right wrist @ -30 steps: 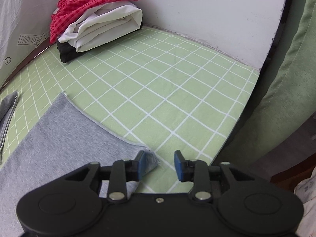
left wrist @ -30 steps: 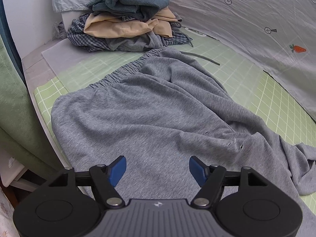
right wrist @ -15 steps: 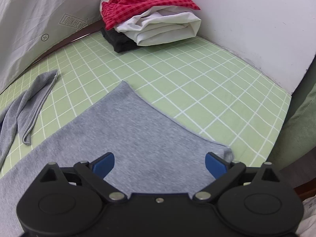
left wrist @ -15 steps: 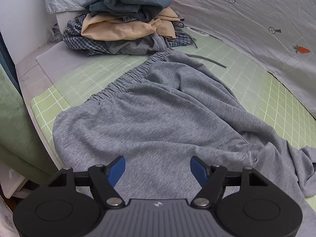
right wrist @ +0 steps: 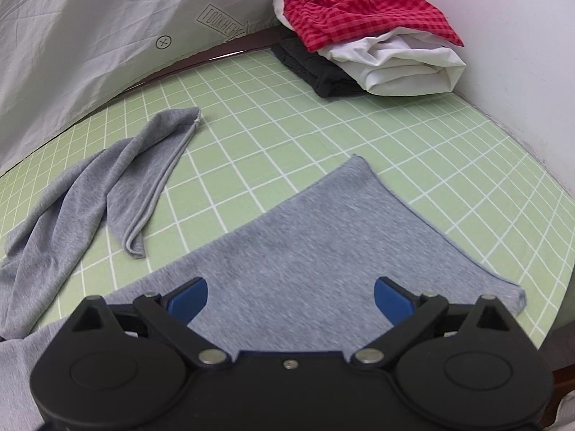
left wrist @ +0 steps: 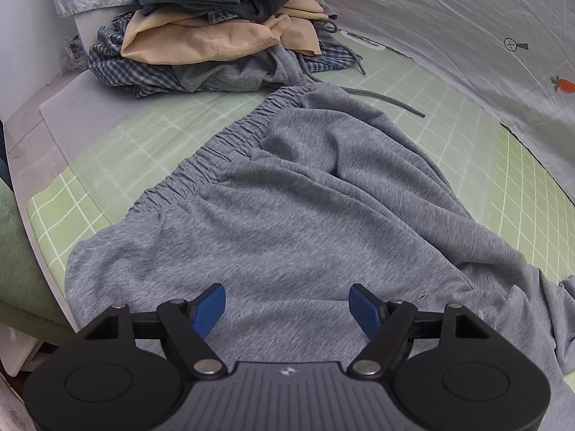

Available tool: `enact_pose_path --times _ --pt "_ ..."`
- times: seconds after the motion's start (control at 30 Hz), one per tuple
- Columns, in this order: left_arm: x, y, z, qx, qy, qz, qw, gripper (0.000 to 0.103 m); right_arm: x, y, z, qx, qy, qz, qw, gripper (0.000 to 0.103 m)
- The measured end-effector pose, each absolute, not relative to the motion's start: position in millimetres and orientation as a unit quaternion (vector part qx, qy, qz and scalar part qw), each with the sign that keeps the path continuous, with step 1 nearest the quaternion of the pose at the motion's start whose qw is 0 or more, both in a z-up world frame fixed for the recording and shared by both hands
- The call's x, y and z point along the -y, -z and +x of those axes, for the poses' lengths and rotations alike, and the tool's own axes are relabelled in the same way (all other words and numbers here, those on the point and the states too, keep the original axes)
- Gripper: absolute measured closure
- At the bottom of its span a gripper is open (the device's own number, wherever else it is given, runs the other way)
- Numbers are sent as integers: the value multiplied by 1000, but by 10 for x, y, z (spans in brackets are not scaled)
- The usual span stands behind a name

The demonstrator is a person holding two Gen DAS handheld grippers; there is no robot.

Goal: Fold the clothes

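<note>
Grey sweatpants [left wrist: 305, 215] lie spread on the green checked mat [left wrist: 510, 158], elastic waistband [left wrist: 215, 151] toward the far left. My left gripper [left wrist: 287, 309] is open and empty, just above the seat of the pants. In the right wrist view one grey leg [right wrist: 316, 237] lies flat with its hem toward the mat's right edge, the other leg [right wrist: 118, 183] lies twisted to the left. My right gripper [right wrist: 291, 301] is open and empty, above the flat leg.
A heap of unfolded clothes [left wrist: 222, 32] sits beyond the waistband. A folded stack, red checked on white on black [right wrist: 370, 39], stands in the far right corner. A grey printed sheet [right wrist: 107, 25] hangs behind the mat. The mat's edge [right wrist: 546, 309] drops off at the right.
My right gripper has let go of the leg hem, opened wide and swung left over the leg. My left gripper stayed open and moved closer over the pants.
</note>
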State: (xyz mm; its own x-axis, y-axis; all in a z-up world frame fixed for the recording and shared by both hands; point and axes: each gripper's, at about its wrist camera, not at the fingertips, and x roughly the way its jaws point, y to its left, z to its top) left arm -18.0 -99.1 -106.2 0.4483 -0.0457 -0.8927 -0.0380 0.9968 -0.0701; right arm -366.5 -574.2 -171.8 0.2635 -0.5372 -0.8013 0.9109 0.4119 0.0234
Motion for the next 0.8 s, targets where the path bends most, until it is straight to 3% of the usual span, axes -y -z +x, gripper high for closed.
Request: enact_pose_path --times 0.37,0.5,0.67,0.77,0.8 --pt "1352 1295 287 -549 18 -17 835 26 5937 1833 -2432 -418 382 161 809 4" --pt "1445 1375 399 -564 15 -2 826 25 5968 1916 -2182 -442 378 143 801 20" --pt "1510 1435 421 -563 10 15 826 14 5949 2020 -2137 -460 352 144 802 36" --pt "1500 1451 446 -567 6 14 824 9 5966 2013 -2184 -448 341 160 811 61" --pt "1494 1462 454 -568 3 13 823 6 5978 2007 -2190 -445 343 163 811 75"
